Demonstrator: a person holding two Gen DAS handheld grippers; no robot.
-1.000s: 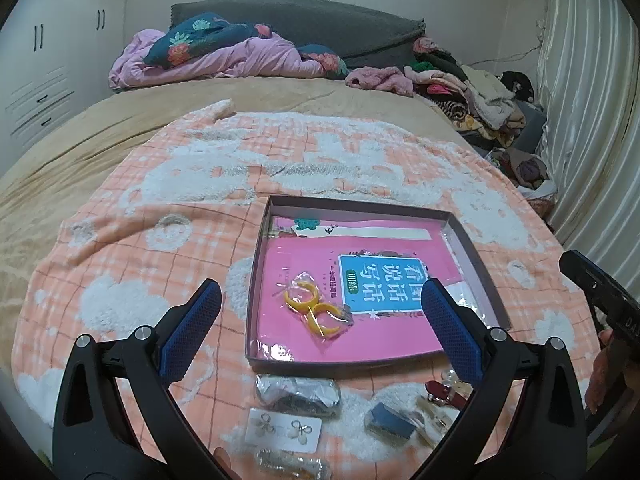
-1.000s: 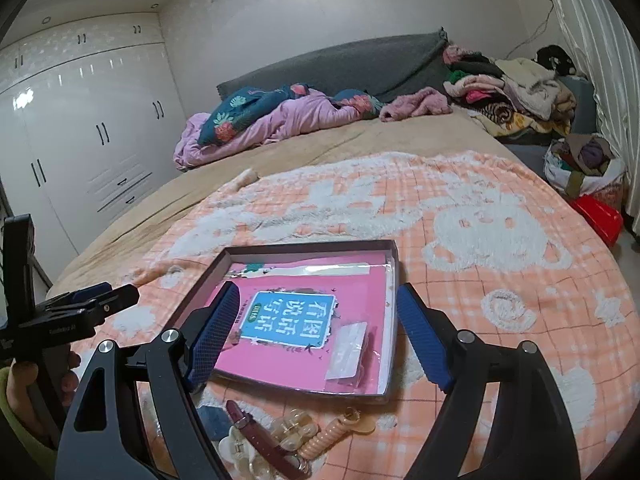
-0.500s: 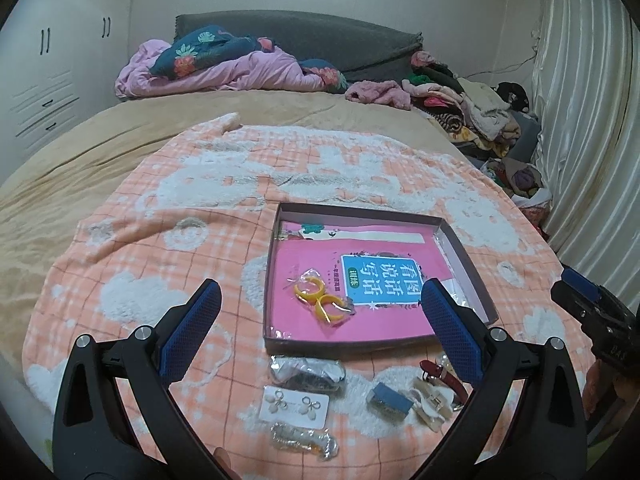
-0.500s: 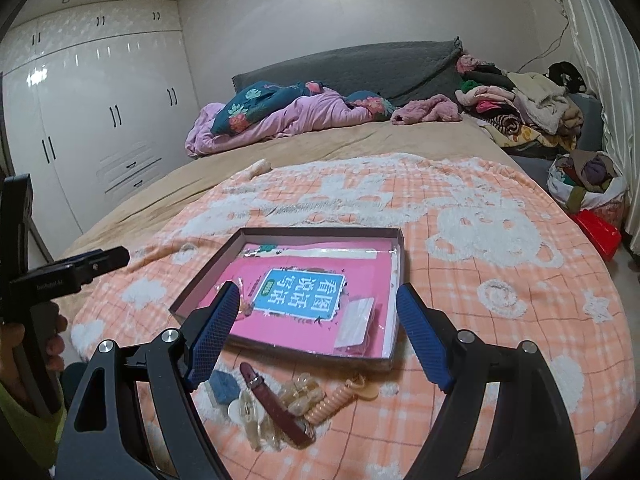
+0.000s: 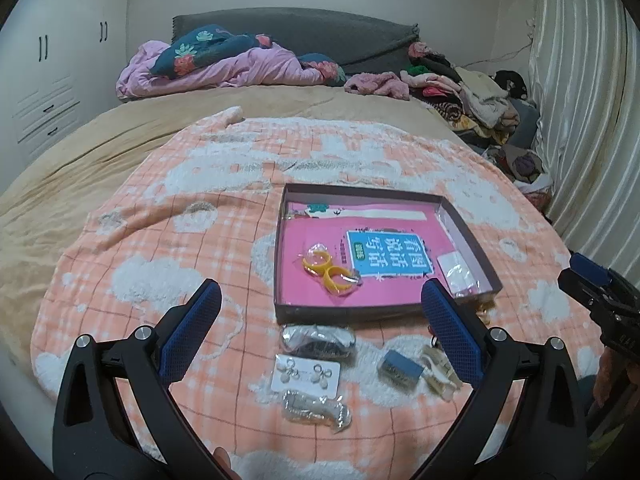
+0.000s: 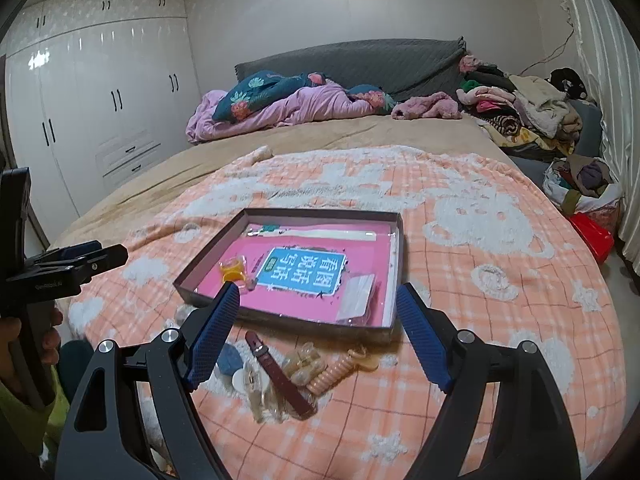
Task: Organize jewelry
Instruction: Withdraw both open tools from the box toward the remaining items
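The left hand-held gripper (image 5: 320,328) hangs above the near edge of the bed (image 5: 120,140), its blue-padded fingers (image 5: 192,330) spread wide with nothing between them, pointing toward the headboard. The right hand-held gripper (image 6: 316,332) sits beside it in the same pose, fingers (image 6: 422,340) wide apart and empty, low over the orange checked blanket (image 6: 500,280). On the blanket, toward the near edge, lies a shallow dark-walled box (image 5: 384,194) with a pink booklet (image 5: 320,236) lining its floor. Inside, two yellow rings (image 5: 328,270) rest near the box's left front corner and a small clear packet (image 5: 458,276) lies against its right wall. Just outside the box's front wall, loose jewelry sits on the blanket: a white earring card (image 5: 306,374), a dark bagged piece (image 5: 318,338), a clear bag of silvery pieces (image 5: 316,406), a blue block (image 5: 400,368), a brown watch strap (image 6: 278,374), cream hair clips (image 6: 306,364) and a ribbed peach clip (image 6: 340,372).
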